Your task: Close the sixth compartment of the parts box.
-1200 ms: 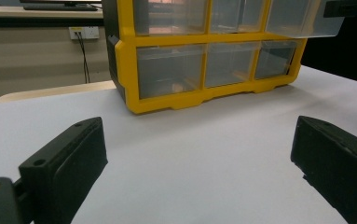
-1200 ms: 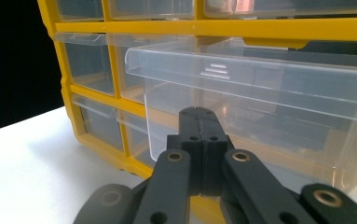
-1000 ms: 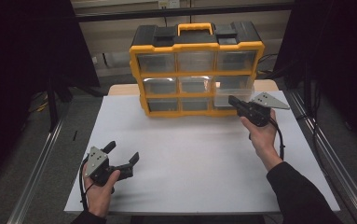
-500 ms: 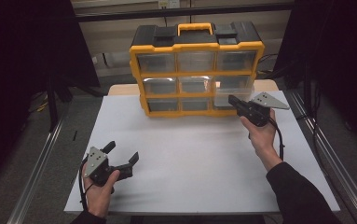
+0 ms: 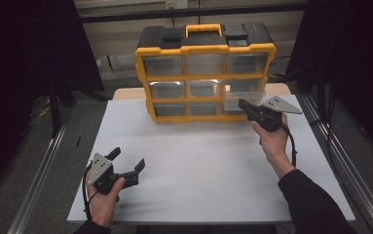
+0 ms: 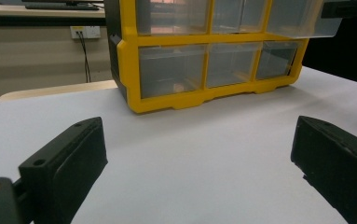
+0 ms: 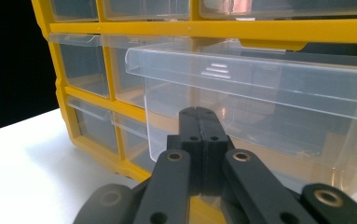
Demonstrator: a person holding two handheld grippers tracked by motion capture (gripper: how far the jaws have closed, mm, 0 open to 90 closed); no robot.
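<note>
The yellow drawer organizer (image 5: 205, 73) stands at the table's (image 5: 213, 170) twelve o'clock edge, its middle-right clear drawer (image 5: 242, 100) pulled partly out. The right tool (image 5: 243, 104), jaws pressed together with nothing between them, sits just at that drawer's front. The left tool (image 5: 127, 161) rests at seven o'clock, jaws spread wide and empty.

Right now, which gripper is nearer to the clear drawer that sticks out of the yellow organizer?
Right. The right gripper, jaws shut, sits at the front of the pulled-out drawer. The left gripper, jaws open, hangs over the white table near the person's edge, far from it.
</note>
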